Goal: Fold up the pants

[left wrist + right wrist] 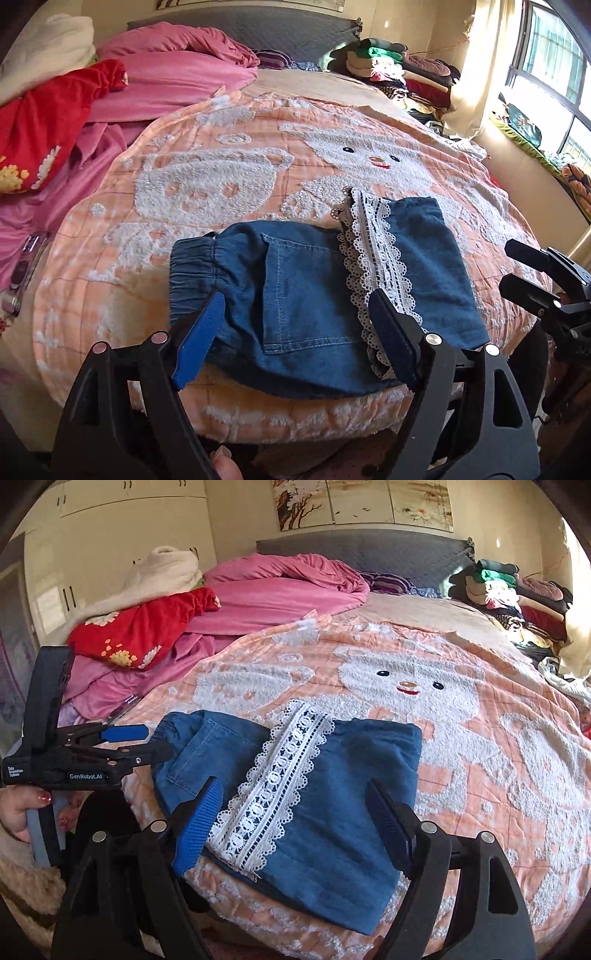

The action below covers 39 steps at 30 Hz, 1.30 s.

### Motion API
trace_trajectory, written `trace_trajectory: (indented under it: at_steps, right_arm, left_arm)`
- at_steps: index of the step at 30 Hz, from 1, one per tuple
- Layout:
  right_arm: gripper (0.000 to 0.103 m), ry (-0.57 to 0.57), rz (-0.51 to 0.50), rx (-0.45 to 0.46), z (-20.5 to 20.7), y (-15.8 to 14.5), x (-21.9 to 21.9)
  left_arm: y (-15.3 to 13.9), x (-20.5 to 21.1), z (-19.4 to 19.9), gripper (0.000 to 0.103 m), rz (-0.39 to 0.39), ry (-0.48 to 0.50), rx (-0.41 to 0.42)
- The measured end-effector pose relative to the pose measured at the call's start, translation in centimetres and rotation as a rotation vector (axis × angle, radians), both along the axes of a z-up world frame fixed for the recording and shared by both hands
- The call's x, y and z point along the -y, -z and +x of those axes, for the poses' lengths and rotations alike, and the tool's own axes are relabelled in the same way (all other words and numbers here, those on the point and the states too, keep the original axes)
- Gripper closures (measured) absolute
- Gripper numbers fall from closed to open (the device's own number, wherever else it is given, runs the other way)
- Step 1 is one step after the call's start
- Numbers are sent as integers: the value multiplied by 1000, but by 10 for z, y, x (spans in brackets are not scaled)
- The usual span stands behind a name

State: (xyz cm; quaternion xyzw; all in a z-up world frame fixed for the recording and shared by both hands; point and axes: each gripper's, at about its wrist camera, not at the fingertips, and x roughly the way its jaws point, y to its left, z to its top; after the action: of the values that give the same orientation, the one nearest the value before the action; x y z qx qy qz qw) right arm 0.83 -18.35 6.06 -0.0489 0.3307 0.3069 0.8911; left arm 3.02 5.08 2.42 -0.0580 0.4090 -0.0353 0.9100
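Blue denim pants (306, 295) with a white lace band (373, 251) lie folded flat on the peach bedspread (221, 184) near the bed's front edge. The elastic waistband (192, 273) points left. My left gripper (295, 317) is open and empty, hovering just in front of the pants. My right gripper (291, 805) is open and empty over the right half of the pants (332, 794). The left gripper also shows in the right wrist view (140, 742), open, beside the waistband. The right gripper shows in the left wrist view (524, 266) at the right edge.
Pink bedding (166, 74) and a red flowered cloth (48, 122) are heaped at the far left. A stack of folded clothes (399, 70) stands at the far right by the window (554, 74). A grey headboard (369, 550) is behind.
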Motion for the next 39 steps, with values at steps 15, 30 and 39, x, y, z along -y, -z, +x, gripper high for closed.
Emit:
trace_trajectory:
  at_steps: [15,30,39]
  right_arm:
    - [25,-117,-58,-1,26,-5,-67]
    - [25,-273,-126,-48,67,7,-139]
    - [25,-394,-170,-103,87,19,-181]
  left_arm:
    - [12,-44,-16,23,-17,-91,-13]
    - [51,-84,-23,21,-187,-164,-101]
    - [70,-63,-14,36,-285,-97,-141]
